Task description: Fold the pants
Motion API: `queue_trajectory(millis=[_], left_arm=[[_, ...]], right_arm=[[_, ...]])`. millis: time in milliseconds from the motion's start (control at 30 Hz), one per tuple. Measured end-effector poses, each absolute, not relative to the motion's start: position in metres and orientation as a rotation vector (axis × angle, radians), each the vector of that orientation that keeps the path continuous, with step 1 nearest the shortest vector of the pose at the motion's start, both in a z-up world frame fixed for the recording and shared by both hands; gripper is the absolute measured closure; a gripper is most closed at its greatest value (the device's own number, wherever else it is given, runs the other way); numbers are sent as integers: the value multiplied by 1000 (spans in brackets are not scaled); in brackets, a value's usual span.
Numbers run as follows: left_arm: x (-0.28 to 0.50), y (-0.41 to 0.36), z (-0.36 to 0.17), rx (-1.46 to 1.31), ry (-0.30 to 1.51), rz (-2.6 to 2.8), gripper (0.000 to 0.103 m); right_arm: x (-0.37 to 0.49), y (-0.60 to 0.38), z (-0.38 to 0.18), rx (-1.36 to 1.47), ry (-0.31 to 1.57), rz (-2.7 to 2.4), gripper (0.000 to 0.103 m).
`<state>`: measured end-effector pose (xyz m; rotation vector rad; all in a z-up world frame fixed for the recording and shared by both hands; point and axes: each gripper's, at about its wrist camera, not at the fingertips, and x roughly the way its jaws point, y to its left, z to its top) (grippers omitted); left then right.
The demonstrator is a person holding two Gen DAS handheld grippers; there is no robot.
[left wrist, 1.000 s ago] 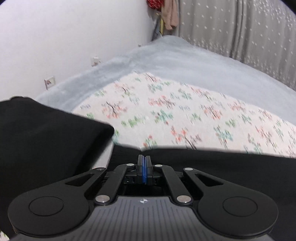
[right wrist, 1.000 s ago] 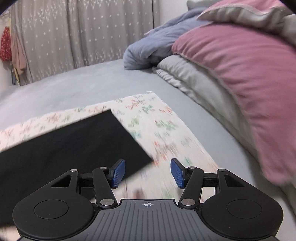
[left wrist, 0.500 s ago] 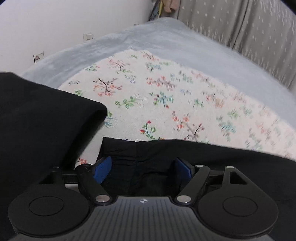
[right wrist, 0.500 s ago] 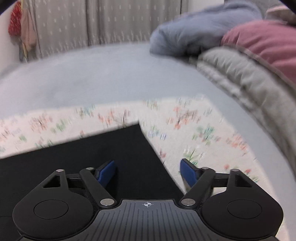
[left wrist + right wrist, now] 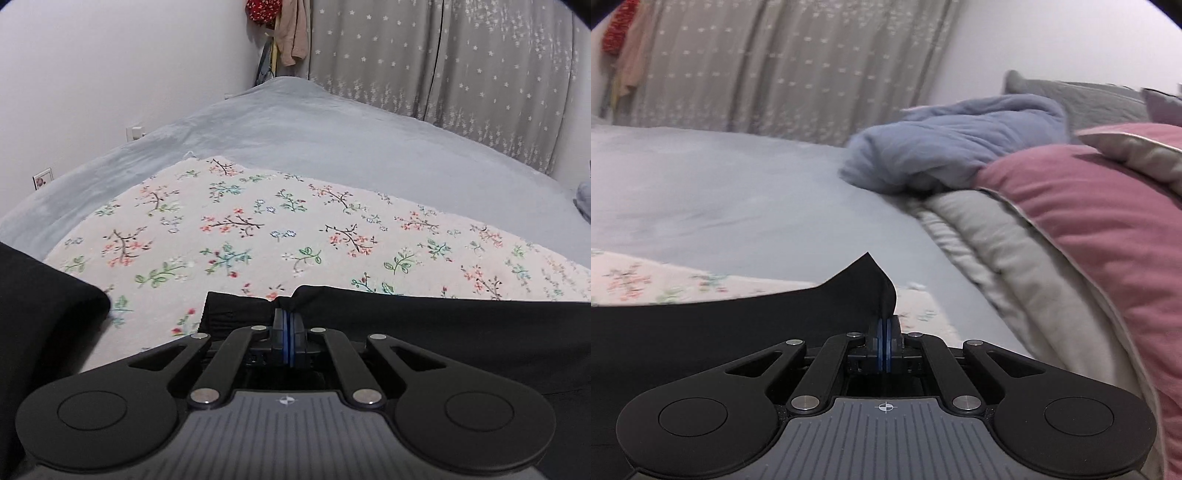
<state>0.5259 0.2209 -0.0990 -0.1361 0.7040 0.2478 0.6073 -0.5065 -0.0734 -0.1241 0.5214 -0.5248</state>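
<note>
Left wrist view: your left tongs (image 5: 287, 325) sit at lower centre, blue pads pressed together on the near edge of the black pants (image 5: 424, 332). The fabric puckers up into a small notch right where the pads bite. From there the pants run in a dark band to the right edge of the frame, lying over the floral cloth (image 5: 258, 229). A separate mass of black fabric (image 5: 40, 314) fills the lower left; you cannot tell whether it joins the pants. The floral cloth is spread on the grey bed (image 5: 332, 140). Star-patterned curtains (image 5: 461, 66) hang at upper right, hanging clothes (image 5: 288, 26) at top centre, and wall sockets (image 5: 42, 179) at left.

Right wrist view: your right tongs (image 5: 885, 334) are at lower centre, pads clamped on a corner of the pants (image 5: 720, 325). That corner stands up in a curled point above the pads. The rest spreads across the lower left, over the floral cloth (image 5: 665, 284), here blurred. At right lie a pink pillow (image 5: 1089, 214) on a grey quilt (image 5: 1008, 251); behind them, a bunched blue blanket (image 5: 953, 140).
</note>
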Motion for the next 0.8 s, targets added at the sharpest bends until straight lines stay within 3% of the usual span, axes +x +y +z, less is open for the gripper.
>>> queue_trajectory(millis=[333, 800], left_arm=[[540, 227, -109, -108, 730, 247, 98], [535, 225, -105, -98, 735, 257, 98]], right_arm=[[622, -511, -122, -82, 650, -524, 102], [613, -516, -108, -13, 594, -495, 102]])
